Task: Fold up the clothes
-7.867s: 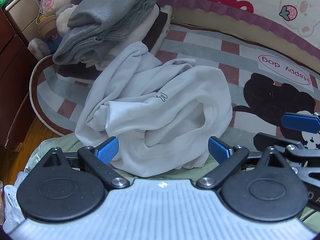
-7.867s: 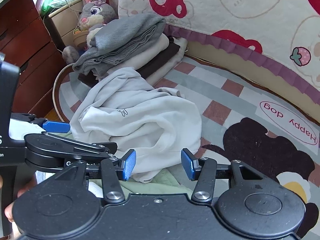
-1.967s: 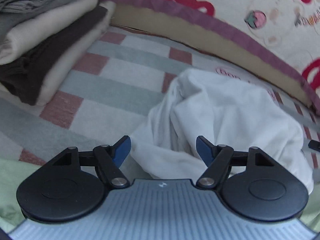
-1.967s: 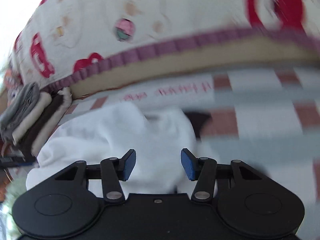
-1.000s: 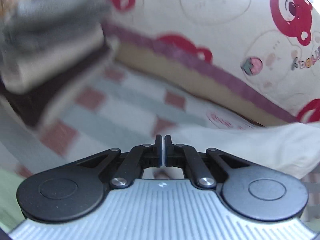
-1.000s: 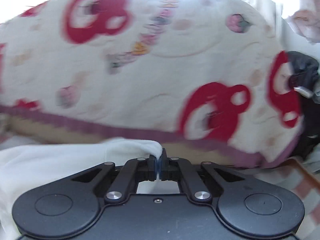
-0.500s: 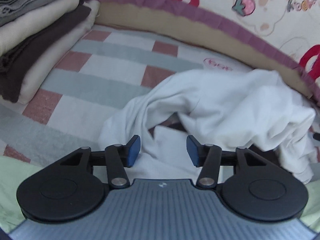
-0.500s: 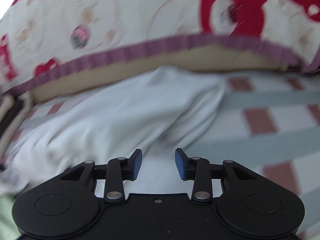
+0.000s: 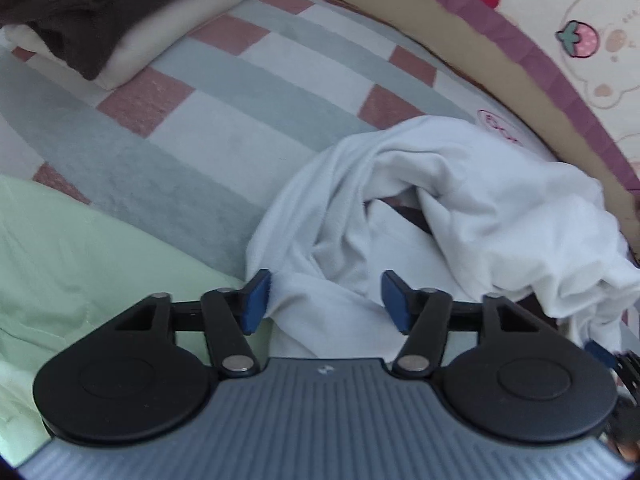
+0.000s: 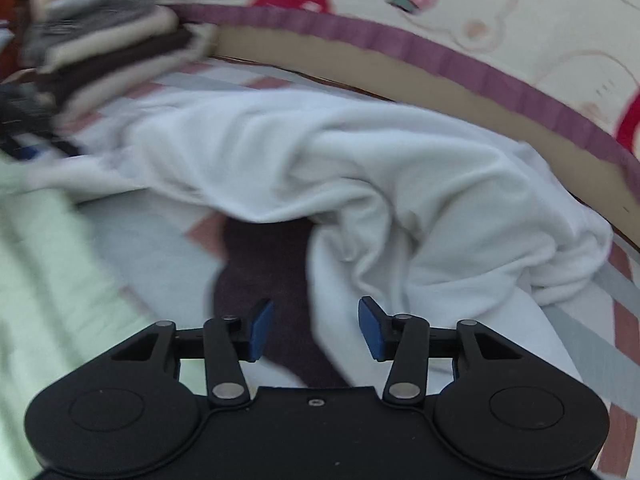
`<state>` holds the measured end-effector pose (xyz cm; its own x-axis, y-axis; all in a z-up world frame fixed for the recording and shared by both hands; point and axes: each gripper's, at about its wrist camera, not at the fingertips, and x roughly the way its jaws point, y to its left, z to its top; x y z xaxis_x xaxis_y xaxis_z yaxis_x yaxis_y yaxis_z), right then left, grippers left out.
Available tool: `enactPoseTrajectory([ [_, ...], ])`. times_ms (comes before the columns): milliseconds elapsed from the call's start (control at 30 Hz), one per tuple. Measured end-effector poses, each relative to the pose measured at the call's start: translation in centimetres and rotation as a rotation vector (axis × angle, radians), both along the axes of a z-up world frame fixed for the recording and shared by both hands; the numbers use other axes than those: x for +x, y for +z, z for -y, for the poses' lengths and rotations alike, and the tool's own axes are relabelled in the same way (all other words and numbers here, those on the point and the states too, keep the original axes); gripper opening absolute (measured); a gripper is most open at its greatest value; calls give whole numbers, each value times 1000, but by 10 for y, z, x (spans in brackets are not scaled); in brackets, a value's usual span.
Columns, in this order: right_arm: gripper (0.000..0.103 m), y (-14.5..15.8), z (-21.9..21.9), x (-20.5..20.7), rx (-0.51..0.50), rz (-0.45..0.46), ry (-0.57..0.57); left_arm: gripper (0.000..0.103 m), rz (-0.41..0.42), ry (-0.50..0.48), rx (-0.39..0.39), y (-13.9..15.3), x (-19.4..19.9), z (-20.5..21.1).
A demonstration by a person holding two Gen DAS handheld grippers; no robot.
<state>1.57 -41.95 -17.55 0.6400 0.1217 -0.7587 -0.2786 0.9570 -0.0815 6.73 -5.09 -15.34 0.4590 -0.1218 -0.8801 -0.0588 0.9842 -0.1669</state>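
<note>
1. The white top lies crumpled on the checked mat, bunched in soft ridges, not flat and not folded. In the left view it fills the frame from 12 to 3 o'clock of the gripper.
2. The left gripper is spread wide, grasping nothing; a fold of the top lies between its fingers, close to the left pad.
3. The right gripper is also released and empty. An edge of the top runs up from between its fingers towards 1 o'clock; the mat's dark patch shows at 11 o'clock.
4. A stack of folded clothes sits at 10 o'clock in the left view, well apart from the top.
5. The cloth looks light, limp and thickish, like fleece. It should drape and sag where unsupported, so a pinch is likely to lift only one layer.
6. Best holds, I judge, are the free edges or corners nearest each gripper, one per hand, so the top can be spread flat. Which part is hem or shoulder I cannot tell.
</note>
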Motion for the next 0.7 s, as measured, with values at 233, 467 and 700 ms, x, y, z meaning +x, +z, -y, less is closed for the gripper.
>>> enactPoseTrajectory([
  [233,9,-16,16,17,167,38,-230,18,-13,-139,102,3,14,21],
  [467,9,61,38,-2,362,137,-176,6,283,-64,428,107,62,-24],
  [700,9,109,45,-54,734,118,-53,14,542,190,434,177,94,-76],
])
